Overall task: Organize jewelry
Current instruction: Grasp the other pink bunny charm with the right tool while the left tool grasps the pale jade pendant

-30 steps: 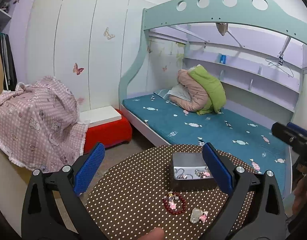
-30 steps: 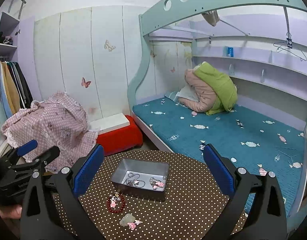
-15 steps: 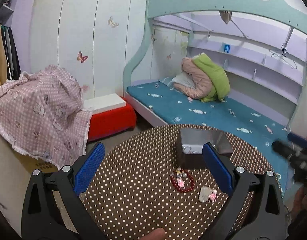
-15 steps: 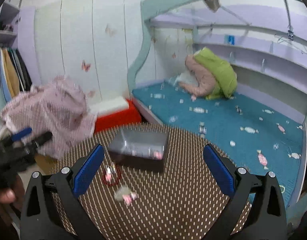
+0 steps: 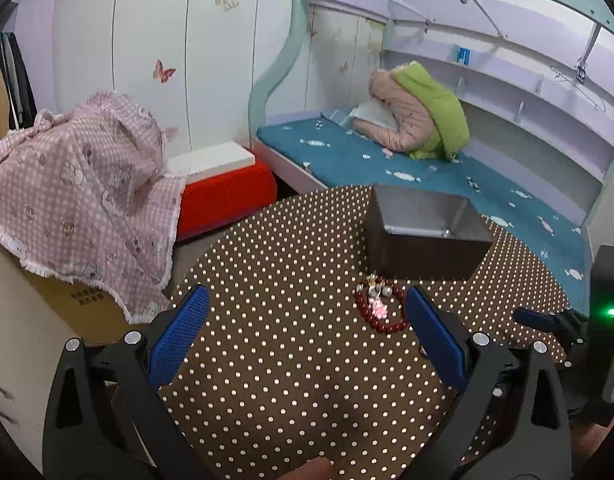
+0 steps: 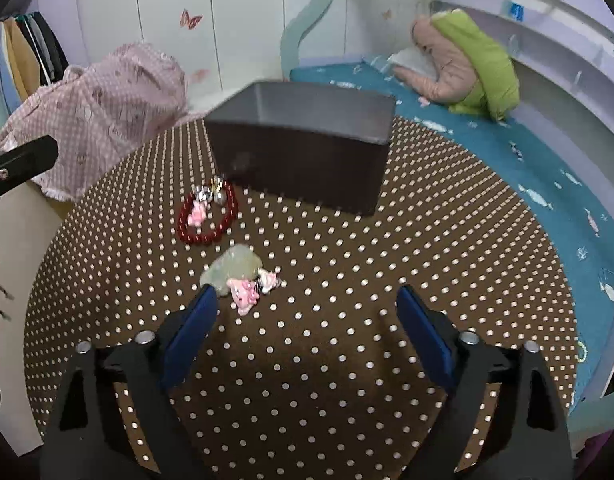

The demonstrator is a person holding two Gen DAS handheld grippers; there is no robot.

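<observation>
Your left tongs (image 5: 307, 332) are spread wide and hold nothing, low over the dotted counter (image 5: 267, 360). Your right tongs (image 6: 307, 322) are wide and empty too. The red bead bracelet (image 6: 207, 216) lies on the counter just near of the metal box (image 6: 303, 152). The pale stone pendant (image 6: 233, 266) with pink charms (image 6: 247, 290) lies nearer, just beside your right tongs' left finger (image 6: 191, 328).

A red bead bracelet (image 6: 207, 216) lies flat on the dotted worktop (image 6: 347, 280), ringing a small pink charm and some silvery pieces (too blurred to name), its far side just beside the grey metal box (image 6: 303, 152). Nearer lies a pale green stone (image 6: 233, 266) touching pink charms (image 6: 249, 290).
</observation>
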